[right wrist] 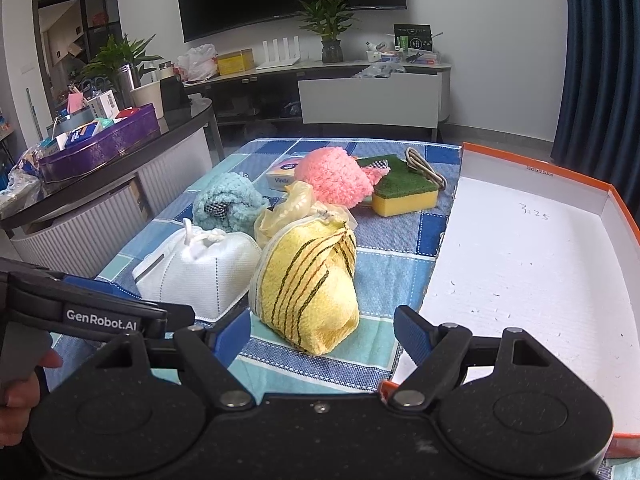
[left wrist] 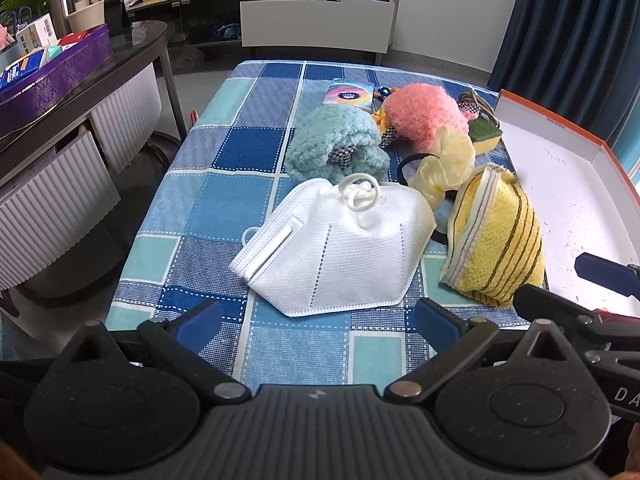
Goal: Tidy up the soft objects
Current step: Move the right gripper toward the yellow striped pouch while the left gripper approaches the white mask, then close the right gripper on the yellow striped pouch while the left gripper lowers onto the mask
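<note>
Grippers both spread wide, empty: left gripper point(left wrist: 320, 320) faces white mask point(left wrist: 336, 248), right gripper point(right wrist: 322, 334) faces yellow cloth point(right wrist: 308, 288). Nothing sorted yet; next likely pinch cloth, carry to box point(right wrist: 540, 280).

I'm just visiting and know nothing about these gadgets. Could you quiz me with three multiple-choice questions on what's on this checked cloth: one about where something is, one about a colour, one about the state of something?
1. Where is the white face mask relative to the yellow striped cloth?
A. Inside the box
B. Beside it on the checked tablecloth
C. On the side counter

2. What colours are the two fluffy items?
A. Teal and pink
B. Red and black
C. White and purple

3. What is the state of the orange-edged box?
A. Full of soft things
B. Closed with a lid
C. Open, holding no soft items

Answers:
1. B, the mask lies on the cloth right next to the yellow bundle.
2. A, the teal fluffy item and the pink fluffy item sit behind the mask.
3. C, its white floor shows only small specks and handwriting.
</note>
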Tool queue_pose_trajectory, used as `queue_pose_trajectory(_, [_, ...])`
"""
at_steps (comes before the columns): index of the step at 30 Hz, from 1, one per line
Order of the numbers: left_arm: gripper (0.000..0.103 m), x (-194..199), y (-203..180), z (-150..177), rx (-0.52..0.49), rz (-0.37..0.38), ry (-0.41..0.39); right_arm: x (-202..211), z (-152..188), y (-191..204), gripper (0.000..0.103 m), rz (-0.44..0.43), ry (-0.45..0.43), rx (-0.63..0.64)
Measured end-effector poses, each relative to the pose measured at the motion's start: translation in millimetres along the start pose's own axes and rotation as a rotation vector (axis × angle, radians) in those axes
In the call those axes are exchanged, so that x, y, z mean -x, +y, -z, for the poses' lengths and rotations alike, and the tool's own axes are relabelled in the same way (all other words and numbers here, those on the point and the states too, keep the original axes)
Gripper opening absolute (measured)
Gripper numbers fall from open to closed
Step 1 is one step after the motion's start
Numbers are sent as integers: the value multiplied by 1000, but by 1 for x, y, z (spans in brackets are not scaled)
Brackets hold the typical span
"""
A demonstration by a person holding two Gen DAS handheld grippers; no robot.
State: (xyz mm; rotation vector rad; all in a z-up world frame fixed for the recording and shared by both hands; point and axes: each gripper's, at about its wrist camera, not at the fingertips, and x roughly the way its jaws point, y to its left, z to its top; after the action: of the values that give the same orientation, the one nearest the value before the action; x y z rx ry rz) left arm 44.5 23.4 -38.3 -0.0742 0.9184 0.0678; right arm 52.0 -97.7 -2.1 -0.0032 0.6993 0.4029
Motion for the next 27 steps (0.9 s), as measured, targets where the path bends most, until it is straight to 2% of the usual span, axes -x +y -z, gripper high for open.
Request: queue_pose_trajectory(27, [103, -11, 2, -3, -4, 6, 20, -14, -3, 1, 93, -8, 21, 7])
